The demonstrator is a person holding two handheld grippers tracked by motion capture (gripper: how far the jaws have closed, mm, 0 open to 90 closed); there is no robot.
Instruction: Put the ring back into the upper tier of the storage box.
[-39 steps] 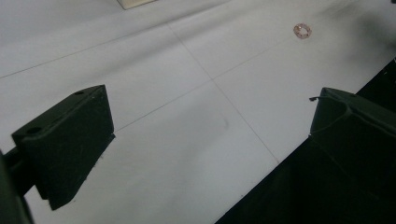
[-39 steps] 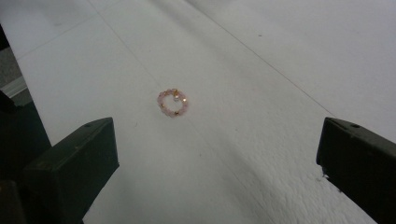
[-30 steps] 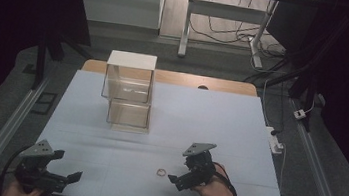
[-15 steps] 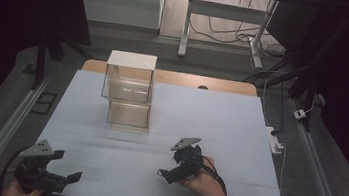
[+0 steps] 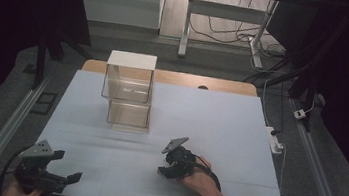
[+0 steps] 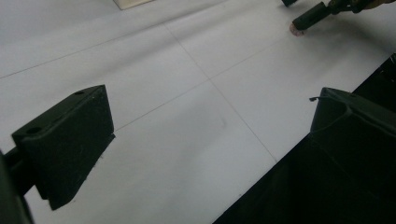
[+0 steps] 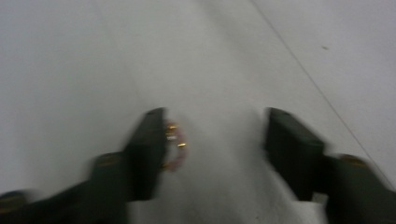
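Gaping right claw (image 7: 215, 140) beside a small pink ring (image 7: 176, 147); left claw (image 6: 210, 154) wide, empty.

Dim room, grey floor (image 5: 306, 159), table legs (image 5: 186, 24).

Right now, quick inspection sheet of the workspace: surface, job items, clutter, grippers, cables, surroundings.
Surface: pale mat over a wooden table, bare.
Job's things: small pinkish ring beside one jaw of the right gripper; clear two-tier box toward the far side.
Clutter: nothing seen.
Grippers: right gripper open, low over the ring; left gripper open at the near edge.
Cables: white cable with plug at the mat's right edge.
Surroundings: dark; desk legs and floor cables behind.
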